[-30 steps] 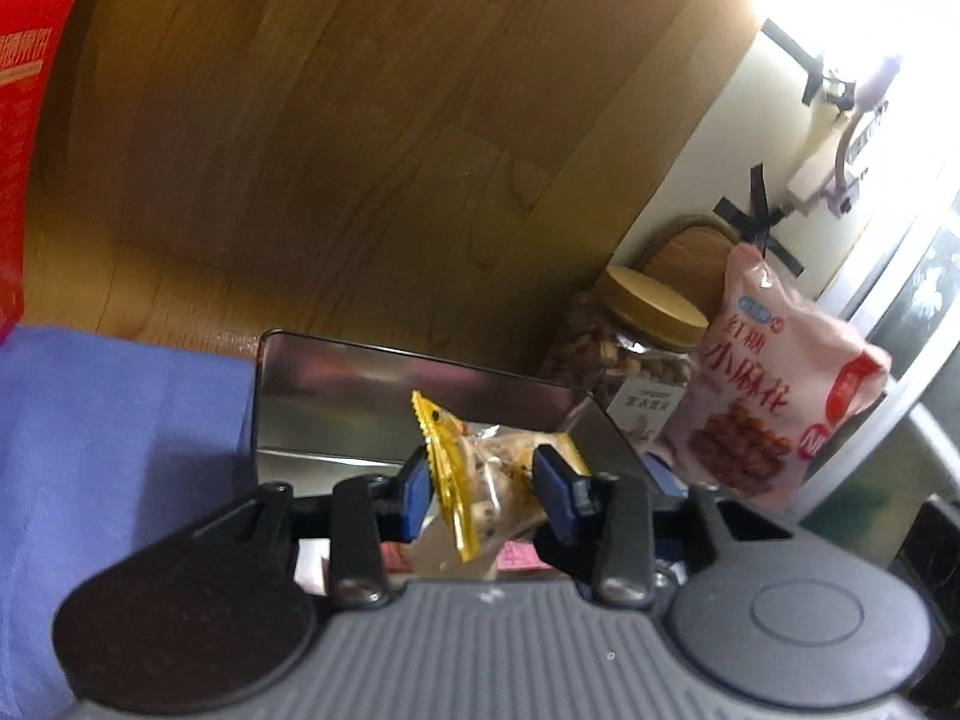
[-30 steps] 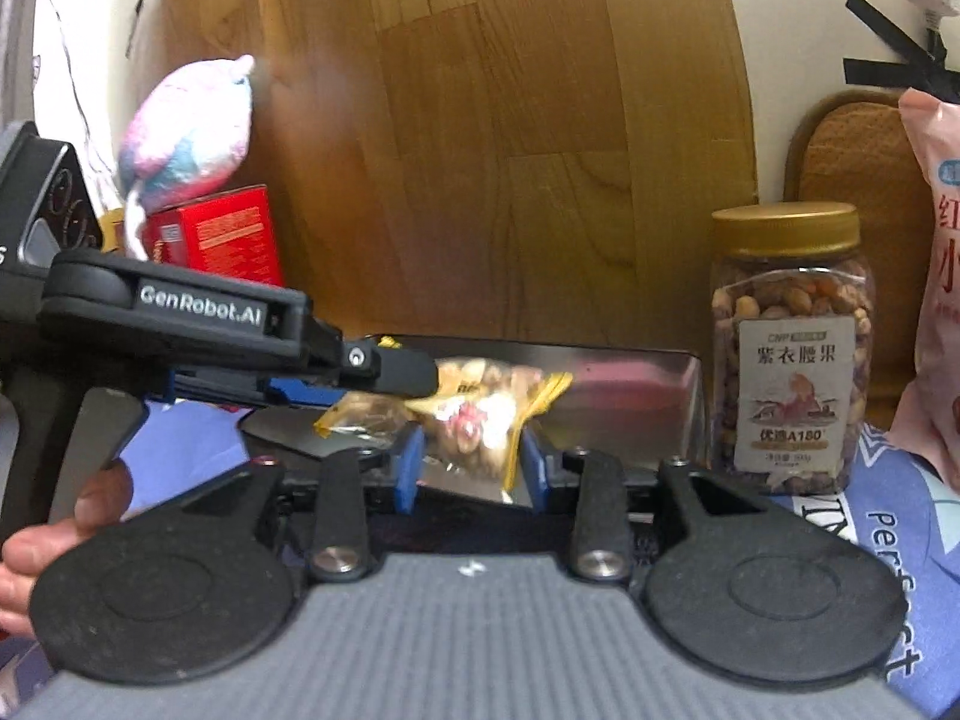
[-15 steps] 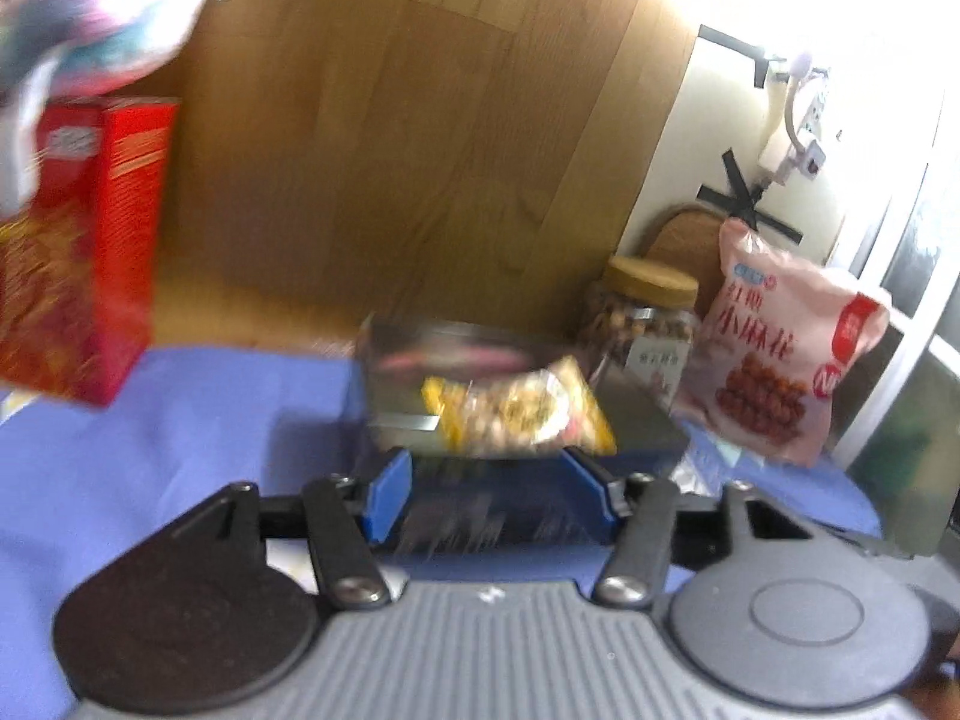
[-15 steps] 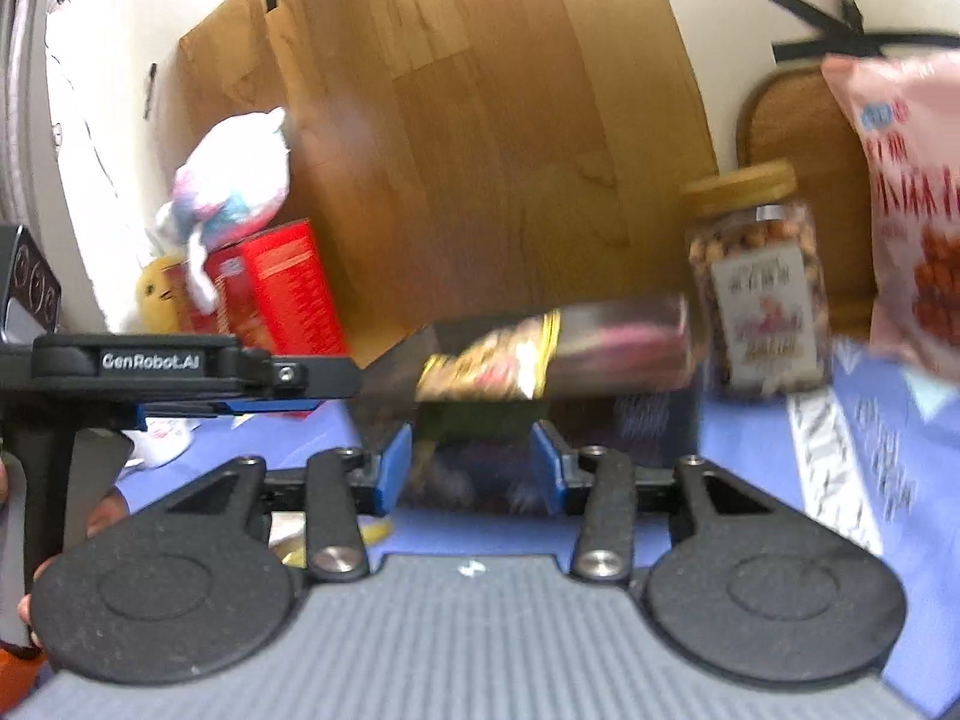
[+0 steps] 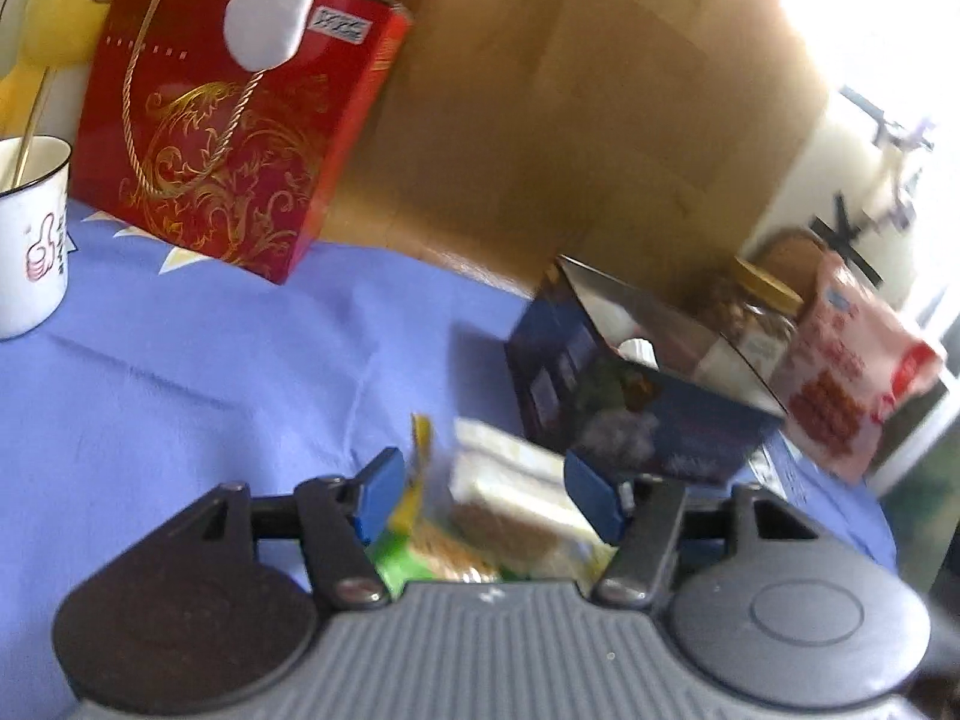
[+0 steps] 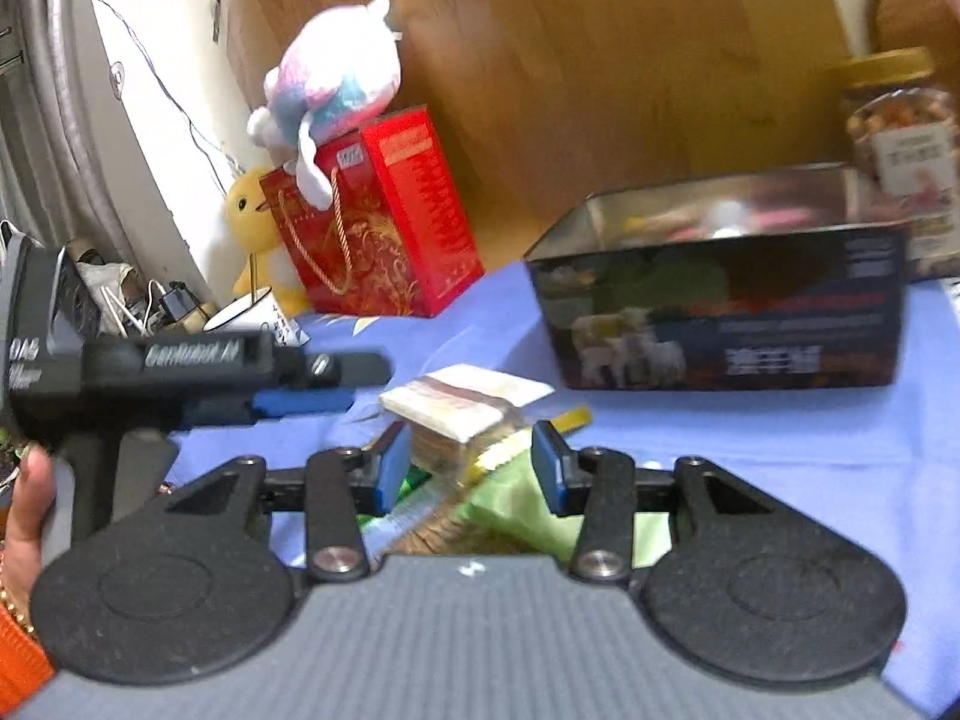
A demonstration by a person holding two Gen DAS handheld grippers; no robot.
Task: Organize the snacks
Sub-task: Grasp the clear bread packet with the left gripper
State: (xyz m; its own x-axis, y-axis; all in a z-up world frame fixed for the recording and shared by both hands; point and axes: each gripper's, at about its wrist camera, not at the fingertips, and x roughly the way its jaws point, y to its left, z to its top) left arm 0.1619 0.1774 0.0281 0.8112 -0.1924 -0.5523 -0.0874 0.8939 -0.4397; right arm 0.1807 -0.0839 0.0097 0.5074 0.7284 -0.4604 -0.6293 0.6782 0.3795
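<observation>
Lying on the blue cloth of the counter (image 6: 750, 438), a small heap of snack packets (image 6: 462, 414) sits just in front of the dark tin box (image 6: 720, 312). The top packet is clear, with white and brown layers inside; under it are green and yellow wrappers. The left gripper (image 5: 489, 489) has its jaws wide, standing on both sides of the heap without pressing it. The right gripper (image 6: 474, 462) also has open jaws around the same packets. A jar of nuts (image 6: 900, 138) stands behind the box.
</observation>
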